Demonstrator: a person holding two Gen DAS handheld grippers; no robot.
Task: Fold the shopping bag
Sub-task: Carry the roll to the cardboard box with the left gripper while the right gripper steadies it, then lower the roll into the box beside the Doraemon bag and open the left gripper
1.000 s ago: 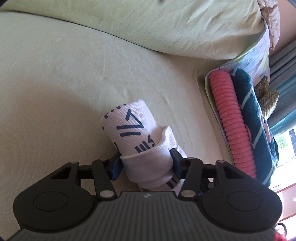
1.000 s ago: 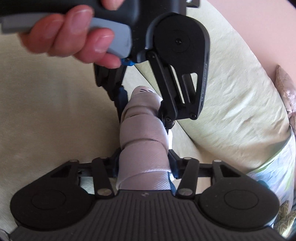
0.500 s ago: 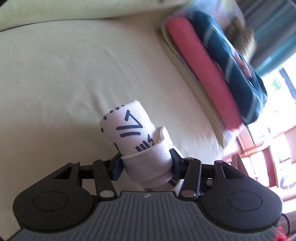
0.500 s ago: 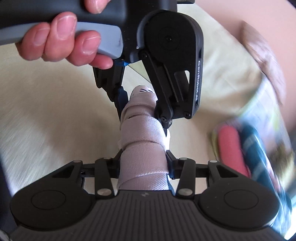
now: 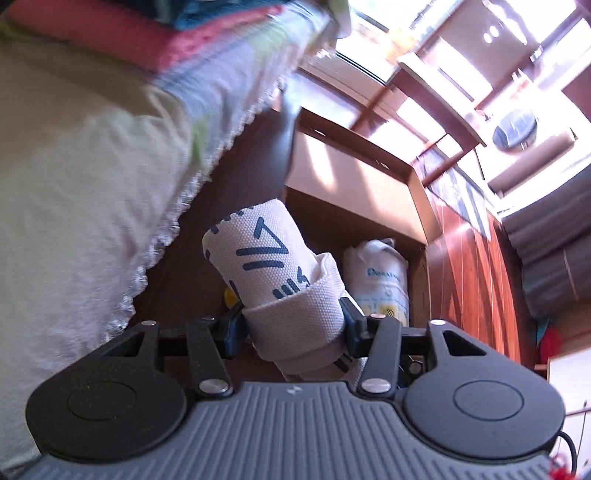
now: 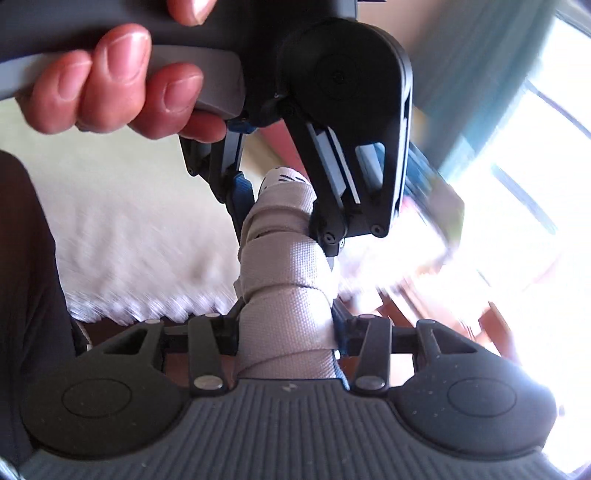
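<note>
The shopping bag (image 5: 275, 266) is rolled up into a tight white bundle with dark blue marks on it, and its strap (image 5: 299, 319) is wound around the roll. Both tools squeeze it at the same time. The left gripper (image 5: 291, 326) has its two fingers pressed on the sides of the roll, right where the strap goes around, so it is clenched on the bag. The right gripper (image 6: 286, 332) also pinches the roll from both sides, at the other end. In the right wrist view the bag (image 6: 284, 266) looks like a stack of strap loops, with a small printed tip sticking out at the far end. The left tool reaches down onto that far end, and a hand (image 6: 114, 85) grips the grey handle above the bag. The bag is up in the air, not lying on anything. Beside the bag, on one side, is a bed (image 5: 74, 206) with a pale green sheet and a lacy edge. Below and behind the bag is a brown cardboard box (image 5: 369, 184). Inside the box, just beside the bag, sits a white package (image 5: 380, 273) with blue letters. A little bit of something yellow (image 5: 229, 295) peeks out close to the bag, but it is too small to tell what it is. Far above the bag on the bed are folded cloths (image 5: 110, 33), pink and blue, all blurry.
</note>
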